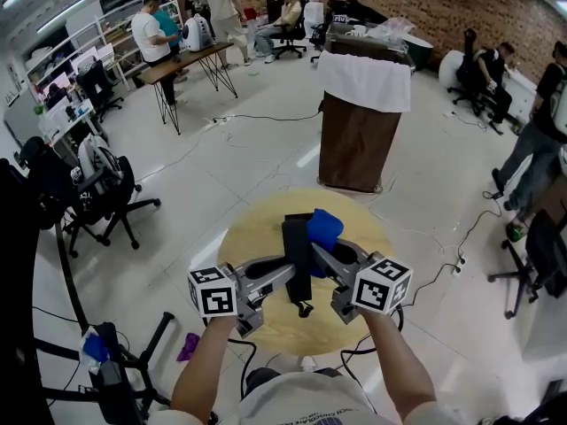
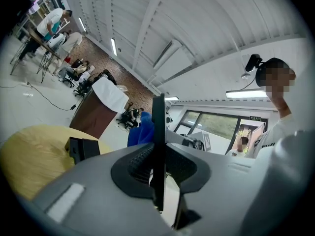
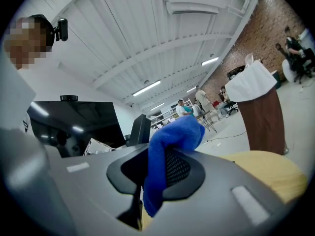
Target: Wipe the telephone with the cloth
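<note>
The telephone, a thin black slab, hangs above the round yellow surface. It is clamped edge-on in the left gripper, with its long axis crosswise to both grippers. The blue cloth, pinched in the right gripper, lies against the slab's right face, apparently touching. The coming stroke is probably the right hand's, along that face.

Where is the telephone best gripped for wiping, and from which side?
Pinch the telephone across its broad faces, low down, from the left as the left gripper does: it is a thin slab, so fingers seat flat, leaving its top free for the cloth.
</note>
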`<action>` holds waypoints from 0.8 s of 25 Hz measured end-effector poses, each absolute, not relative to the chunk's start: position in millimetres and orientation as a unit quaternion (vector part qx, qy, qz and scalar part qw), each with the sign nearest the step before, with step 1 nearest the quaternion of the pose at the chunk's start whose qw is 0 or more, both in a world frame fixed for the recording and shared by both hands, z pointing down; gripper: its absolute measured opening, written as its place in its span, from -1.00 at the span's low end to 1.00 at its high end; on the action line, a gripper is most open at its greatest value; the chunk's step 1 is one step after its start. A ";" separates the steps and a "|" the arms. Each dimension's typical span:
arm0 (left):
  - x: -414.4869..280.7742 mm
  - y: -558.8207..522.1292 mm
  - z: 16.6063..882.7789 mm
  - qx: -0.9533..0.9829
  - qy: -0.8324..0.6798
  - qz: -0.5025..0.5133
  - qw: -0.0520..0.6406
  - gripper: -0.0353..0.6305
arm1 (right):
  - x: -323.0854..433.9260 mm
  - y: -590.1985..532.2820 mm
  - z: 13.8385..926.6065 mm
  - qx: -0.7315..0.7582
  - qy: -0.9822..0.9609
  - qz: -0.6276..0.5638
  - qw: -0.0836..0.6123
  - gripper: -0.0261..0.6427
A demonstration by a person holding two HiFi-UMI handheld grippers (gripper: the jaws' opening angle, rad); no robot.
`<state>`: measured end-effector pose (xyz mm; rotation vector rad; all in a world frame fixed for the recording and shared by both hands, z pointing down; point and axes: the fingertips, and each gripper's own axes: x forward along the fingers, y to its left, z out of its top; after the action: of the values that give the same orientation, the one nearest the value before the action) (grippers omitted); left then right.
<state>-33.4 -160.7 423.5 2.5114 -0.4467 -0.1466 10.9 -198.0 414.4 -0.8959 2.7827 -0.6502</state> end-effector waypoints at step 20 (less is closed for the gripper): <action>-23.4 -145.9 449.6 0.936 -0.154 -0.047 0.314 -0.71 | 20.8 -229.0 370.0 -0.319 0.931 -0.156 0.081 -0.74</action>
<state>-23.4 -145.9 449.6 2.4671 -0.4052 -0.1234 20.8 -229.0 370.0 -0.9524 2.7843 -0.4661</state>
